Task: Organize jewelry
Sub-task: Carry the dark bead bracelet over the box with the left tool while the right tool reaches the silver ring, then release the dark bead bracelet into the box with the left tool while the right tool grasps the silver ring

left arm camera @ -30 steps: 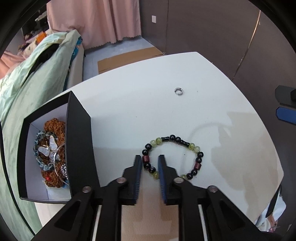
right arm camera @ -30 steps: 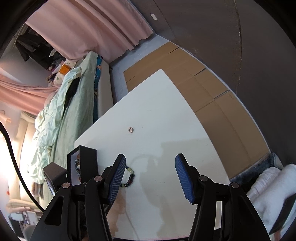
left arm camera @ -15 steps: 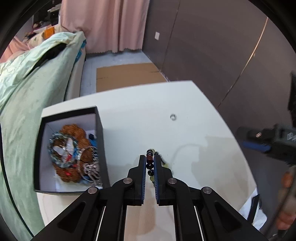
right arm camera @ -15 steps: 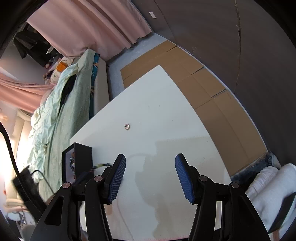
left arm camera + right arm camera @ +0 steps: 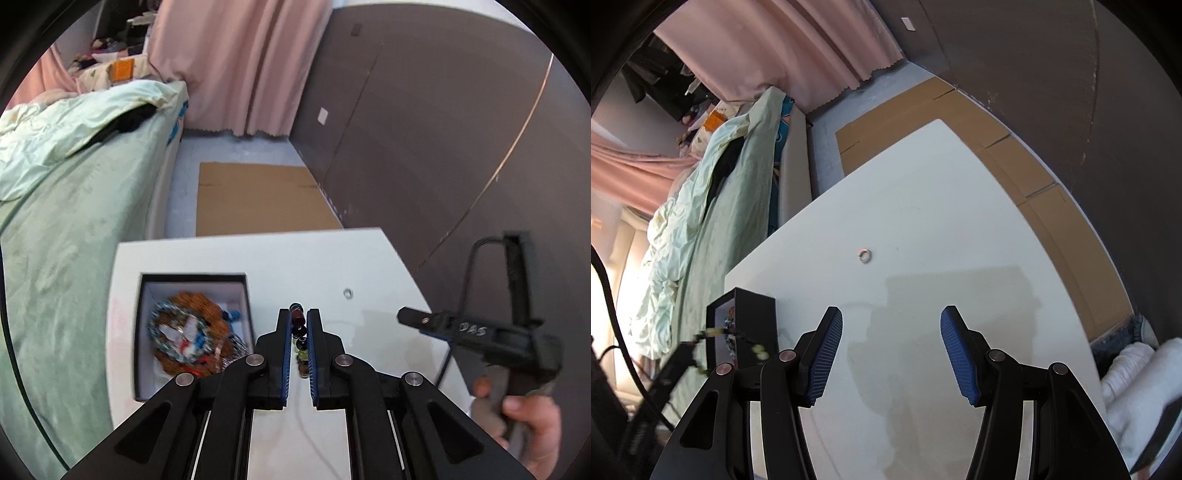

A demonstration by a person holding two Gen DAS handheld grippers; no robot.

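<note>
My left gripper is shut on a beaded bracelet of black, dark red and pale green beads, held above the white table, just right of the black jewelry box. The box is open and holds several bracelets. A small silver ring lies on the table to the right; it also shows in the right wrist view. My right gripper is open and empty above the table. In the right wrist view the bracelet hangs from the left gripper beside the box.
A bed with a pale green cover runs along the table's left side. Brown cardboard lies on the floor beyond the table. A dark wall stands on the right. White cloth lies past the table's right edge.
My left gripper shut on the bracelet, lifted it off the table and carried it up beside the box. The right gripper stayed open and hardly moved.
</note>
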